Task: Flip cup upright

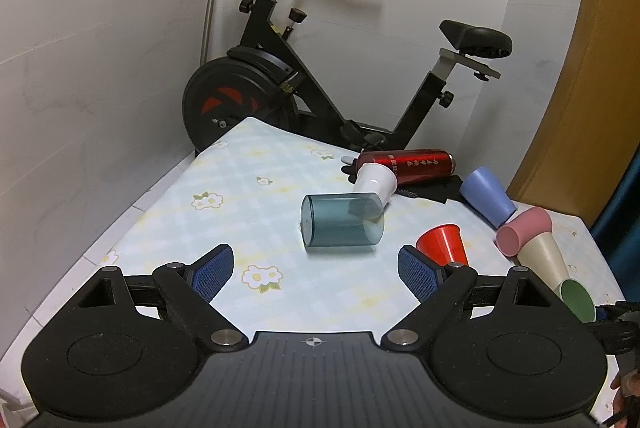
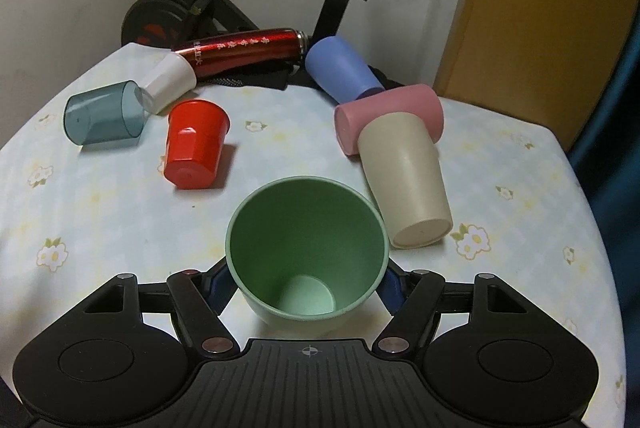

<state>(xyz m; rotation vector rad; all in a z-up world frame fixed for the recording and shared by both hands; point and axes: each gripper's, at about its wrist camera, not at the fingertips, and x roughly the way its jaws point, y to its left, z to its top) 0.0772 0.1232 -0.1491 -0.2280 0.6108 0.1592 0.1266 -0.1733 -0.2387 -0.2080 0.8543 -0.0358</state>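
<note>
My right gripper (image 2: 306,286) is shut on a green cup (image 2: 306,248), its blue pads pressing both sides near the base; the cup's mouth faces the camera and tilts upward. The green cup also shows at the right edge of the left wrist view (image 1: 576,298). My left gripper (image 1: 316,268) is open and empty above the table, its blue pads (image 1: 212,270) wide apart. Ahead of it a clear teal cup (image 1: 340,224) lies on its side. A red cup (image 1: 442,244) lies beside the right pad.
On the flowered tablecloth (image 2: 100,211) lie white (image 2: 168,81), blue (image 2: 344,73), pink (image 2: 388,115) and beige (image 2: 408,183) cups, a red cup (image 2: 196,147), a teal cup (image 2: 104,119) and a red bottle (image 2: 244,51). An exercise bike (image 1: 280,75) stands behind the table.
</note>
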